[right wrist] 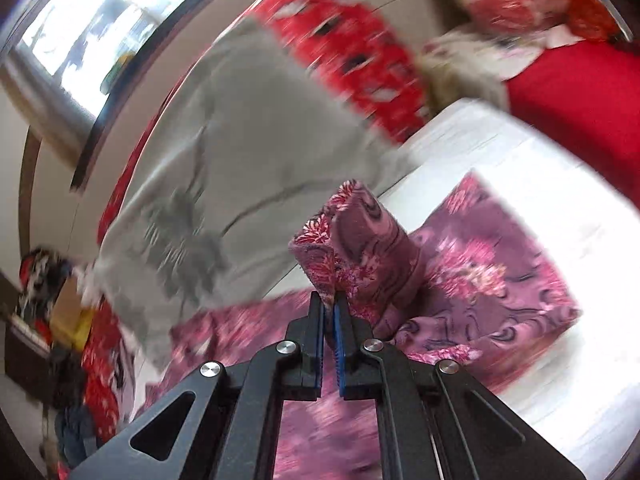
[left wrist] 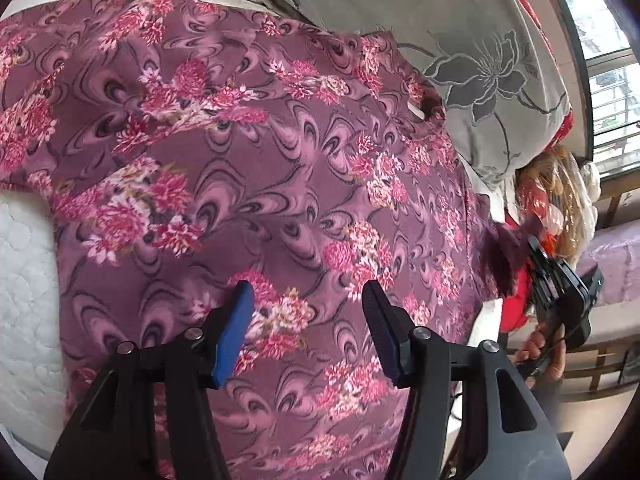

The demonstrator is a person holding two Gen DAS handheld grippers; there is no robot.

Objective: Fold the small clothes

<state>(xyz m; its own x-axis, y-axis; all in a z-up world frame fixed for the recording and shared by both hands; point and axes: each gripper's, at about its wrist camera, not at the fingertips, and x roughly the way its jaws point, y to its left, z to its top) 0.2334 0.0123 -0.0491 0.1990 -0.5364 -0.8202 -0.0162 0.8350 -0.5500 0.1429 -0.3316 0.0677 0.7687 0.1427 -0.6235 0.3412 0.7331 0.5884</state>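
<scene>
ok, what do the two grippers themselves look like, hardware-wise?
Both match: black angular linkage arms with triangular cutouts and silver pivot bolts. The left gripper has one blue ribbed pad and one dark ribbed pad; the right gripper shows blue ribbed pads.

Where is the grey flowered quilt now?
In the left wrist view the grey flowered quilt lies at upper right, behind the purple floral garment, near the window.

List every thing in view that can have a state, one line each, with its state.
Left gripper: open, holding nothing, above the cloth.
Right gripper: shut on a lifted edge of the floral garment.
Floral garment: mostly spread flat on the white bed, one edge pinched and raised.
Grey flower-print quilt: bunched up beside the garment.
Window: whether open or shut cannot be told.
</scene>
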